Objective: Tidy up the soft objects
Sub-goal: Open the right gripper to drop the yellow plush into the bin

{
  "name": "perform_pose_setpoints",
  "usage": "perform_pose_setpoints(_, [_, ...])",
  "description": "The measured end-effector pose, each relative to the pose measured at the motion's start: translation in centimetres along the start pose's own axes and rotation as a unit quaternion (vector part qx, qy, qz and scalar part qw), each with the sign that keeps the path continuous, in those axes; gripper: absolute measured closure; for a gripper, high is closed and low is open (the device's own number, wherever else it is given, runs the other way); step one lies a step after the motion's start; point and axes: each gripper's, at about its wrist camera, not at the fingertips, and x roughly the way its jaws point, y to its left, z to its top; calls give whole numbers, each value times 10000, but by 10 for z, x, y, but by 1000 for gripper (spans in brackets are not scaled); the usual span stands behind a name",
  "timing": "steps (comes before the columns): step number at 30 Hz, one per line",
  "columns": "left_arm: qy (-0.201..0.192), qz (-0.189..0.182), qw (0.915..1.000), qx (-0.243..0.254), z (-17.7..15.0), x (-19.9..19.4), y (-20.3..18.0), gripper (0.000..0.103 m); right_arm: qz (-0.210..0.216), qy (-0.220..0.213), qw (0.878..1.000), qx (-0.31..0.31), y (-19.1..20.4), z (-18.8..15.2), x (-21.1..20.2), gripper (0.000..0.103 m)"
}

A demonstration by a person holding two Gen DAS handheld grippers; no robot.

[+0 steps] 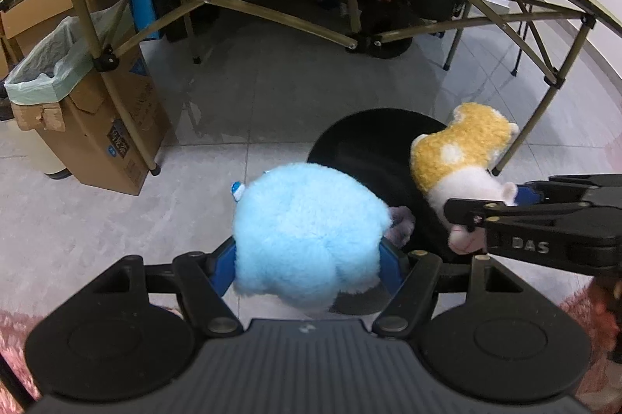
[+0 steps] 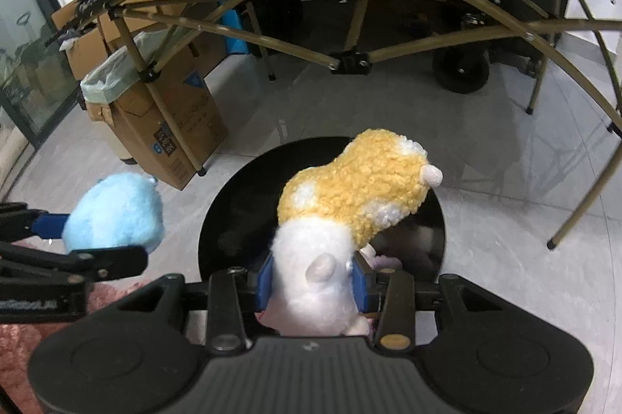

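My left gripper (image 1: 307, 258) is shut on a fluffy light-blue plush toy (image 1: 307, 231), its blue pads pressing into both sides. My right gripper (image 2: 313, 282) is shut on the white end of a yellow-and-white plush toy (image 2: 357, 196), which hangs over a round black bin (image 2: 241, 215) on the floor. From the left wrist camera, the yellow toy (image 1: 462, 145) and the right gripper (image 1: 501, 208) sit to the right, above the black bin (image 1: 357, 142). The right wrist camera has the blue toy (image 2: 116, 212) at left, beside the bin. A pale plush piece (image 2: 385, 260) lies inside the bin.
A folding table frame (image 1: 350, 6) arches over the far side. A cardboard box lined with a green bag (image 1: 89, 110) stands at left beside a table leg. Pink shaggy carpet (image 2: 15, 355) borders the near edge. Grey tiled floor (image 1: 241, 103) surrounds the bin.
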Motion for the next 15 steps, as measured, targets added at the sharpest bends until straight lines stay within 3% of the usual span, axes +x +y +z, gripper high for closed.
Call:
perform_pose_setpoints(5, [-70,87,9999,-84,5,0,7,32,-93,66,9999,-15,-1,9,18,54])
perform_pose_setpoints(7, [-83,112,9998,-113,6,1,9,32,-171,74,9998,35,-4,9,19,22])
perform_pose_setpoints(9, [-82,124,9998,-152,8,2,11,32,-209,87,9997,56,-6,8,18,7])
perform_pose_setpoints(11, [-92,131,9997,-177,10,2,11,32,-199,142,9997,66,-7,6,17,1])
perform_pose_setpoints(15, [-114,173,9996,-167,11,3,10,32,-233,268,9994,13,-7,2,19,0])
